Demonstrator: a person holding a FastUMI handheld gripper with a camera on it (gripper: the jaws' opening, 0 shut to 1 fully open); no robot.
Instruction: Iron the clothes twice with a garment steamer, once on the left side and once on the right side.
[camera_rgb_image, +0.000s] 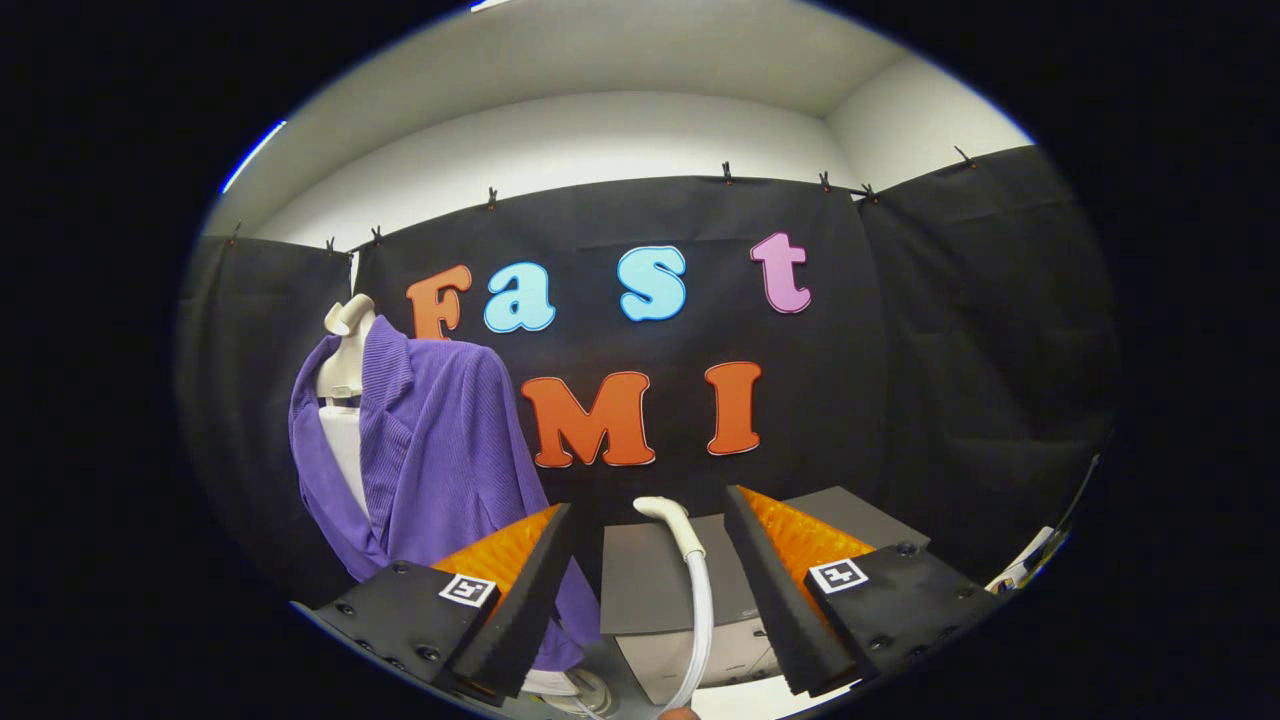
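While the gripper (648, 600) hangs with fingers spread apart, nothing held | garment steamer (690, 560), white head and hose, stands upright between the fingers, just ahead, touching neither | purple jacket (440, 450) on mannequin (345, 370), beyond the left finger | grey box (650, 590) behind the steamer.

No readable words, brands or numbers — just a square black-and-white marker (468, 589) on each finger of the tongs (650, 600).
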